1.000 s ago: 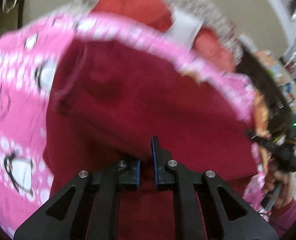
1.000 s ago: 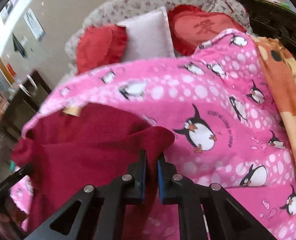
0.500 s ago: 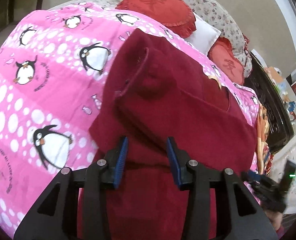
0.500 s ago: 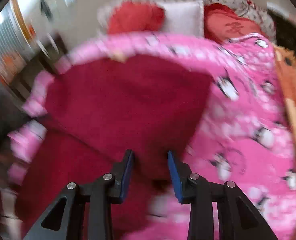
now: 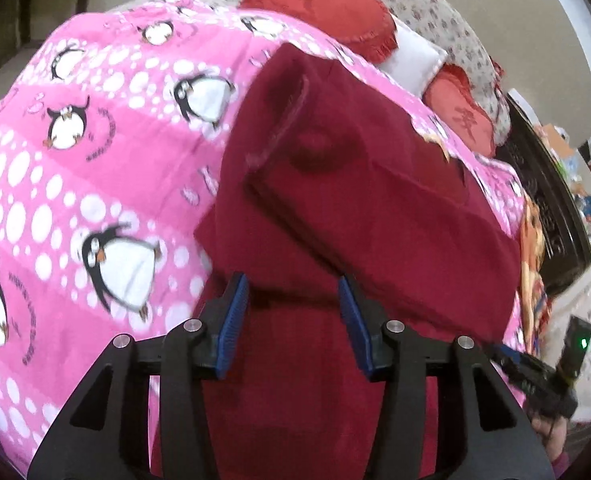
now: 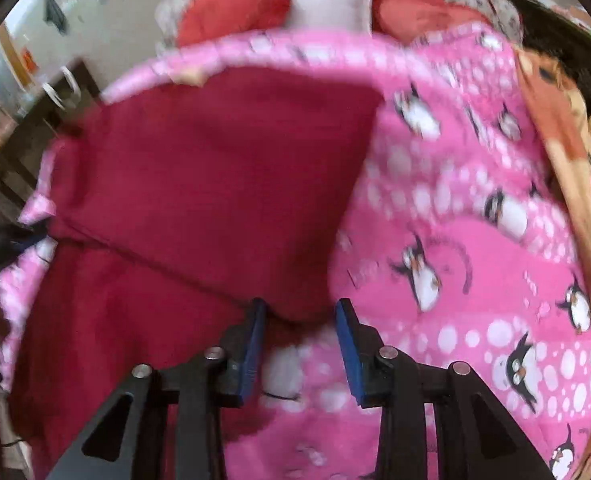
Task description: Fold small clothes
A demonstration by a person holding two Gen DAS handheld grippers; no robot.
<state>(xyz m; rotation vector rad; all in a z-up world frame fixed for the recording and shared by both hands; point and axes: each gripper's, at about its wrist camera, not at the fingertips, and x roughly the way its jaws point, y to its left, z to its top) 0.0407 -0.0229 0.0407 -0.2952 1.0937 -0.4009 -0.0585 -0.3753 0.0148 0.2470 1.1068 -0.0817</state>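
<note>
Across the middle of both wrist views lies a dark red garment, spread on a bed covered by a pink penguin blanket. In the left wrist view its upper layer is folded over the lower one, the folded edge running from the centre toward the lower right, and a small label shows at the garment's upper right edge. The left gripper sits at the bottom centre with its jaws spread; they have just been opening, the blue pads stand clear of the fabric, and the fold's near edge lies in the gap. At the lower right of that view the other gripper's black body shows with a green light. In the blurred right wrist view, the right gripper also has its jaws parted after opening, with the garment's lower corner between the pads but not pinched. Red cushions and a white pillow rest at the top of the frame, and an orange blanket runs down the right edge.
</note>
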